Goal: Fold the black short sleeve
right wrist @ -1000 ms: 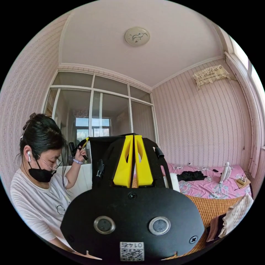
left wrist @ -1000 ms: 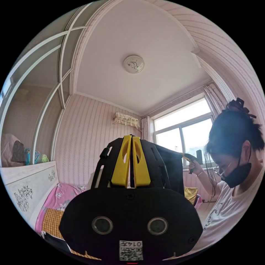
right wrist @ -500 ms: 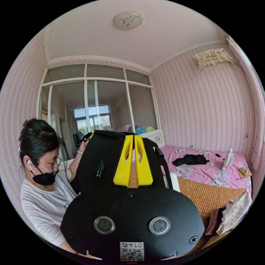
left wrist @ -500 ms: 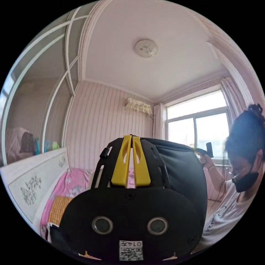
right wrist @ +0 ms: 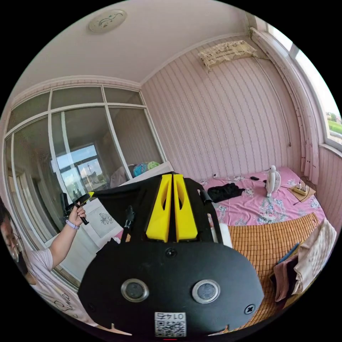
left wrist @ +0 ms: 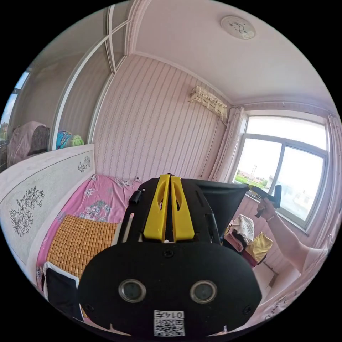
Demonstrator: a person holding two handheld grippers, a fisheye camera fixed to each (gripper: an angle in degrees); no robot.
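1. We saw the black short sleeve (left wrist: 224, 203) stretched in the air between the left gripper (left wrist: 168, 178) and right gripper (right wrist: 172, 177), mostly hidden behind them.
2. Both pairs of yellow jaws were closed, pinching its edge.
3. No writing was legible.

Matt black cloth short sleeve (left wrist: 228, 203)

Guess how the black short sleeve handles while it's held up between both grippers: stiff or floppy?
Probably floppy: the black short sleeve stretches taut along its top edge between the left gripper and right gripper. Likely light, since two pinches seem to carry it.
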